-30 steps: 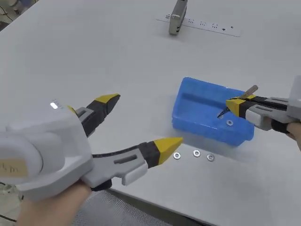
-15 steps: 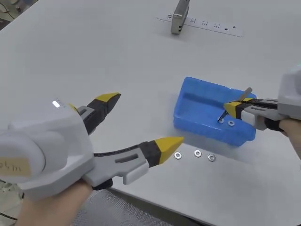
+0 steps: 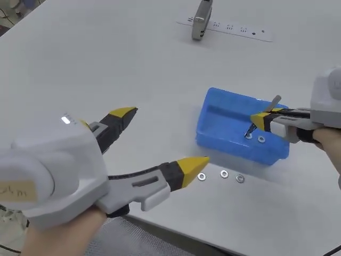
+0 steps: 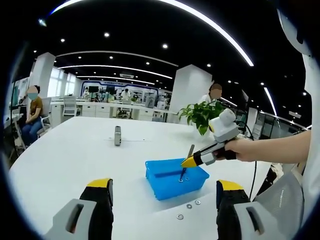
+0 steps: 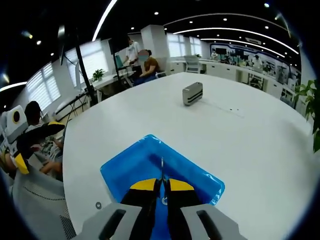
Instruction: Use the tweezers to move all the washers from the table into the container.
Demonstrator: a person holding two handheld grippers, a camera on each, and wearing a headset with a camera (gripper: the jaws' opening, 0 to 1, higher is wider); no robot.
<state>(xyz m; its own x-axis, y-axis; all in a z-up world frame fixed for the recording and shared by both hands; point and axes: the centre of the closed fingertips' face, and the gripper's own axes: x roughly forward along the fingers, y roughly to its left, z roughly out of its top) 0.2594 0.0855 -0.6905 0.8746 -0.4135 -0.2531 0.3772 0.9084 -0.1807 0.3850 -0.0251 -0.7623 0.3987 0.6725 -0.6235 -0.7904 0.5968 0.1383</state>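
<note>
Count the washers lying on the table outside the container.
3, in a row on the table before the blue container: left washer, middle washer, right washer. None seems hidden.

Finishes: mostly matt plastic, a few bits of bare metal.
Smooth white worktop (image 3: 106, 64), matt with a soft sheen. Blue container (image 3: 229, 148) is semi-gloss plastic with smooth walls. The washers (image 3: 224, 174) are bright, shiny metal; the tweezers (image 3: 252, 128) are thin, duller grey metal. Both left gripper (image 3: 160, 137) and right gripper (image 3: 261, 119) have matt white-grey plastic shells and smooth yellow tips. The silver block (image 3: 200, 21) looks like brushed metal.
</note>
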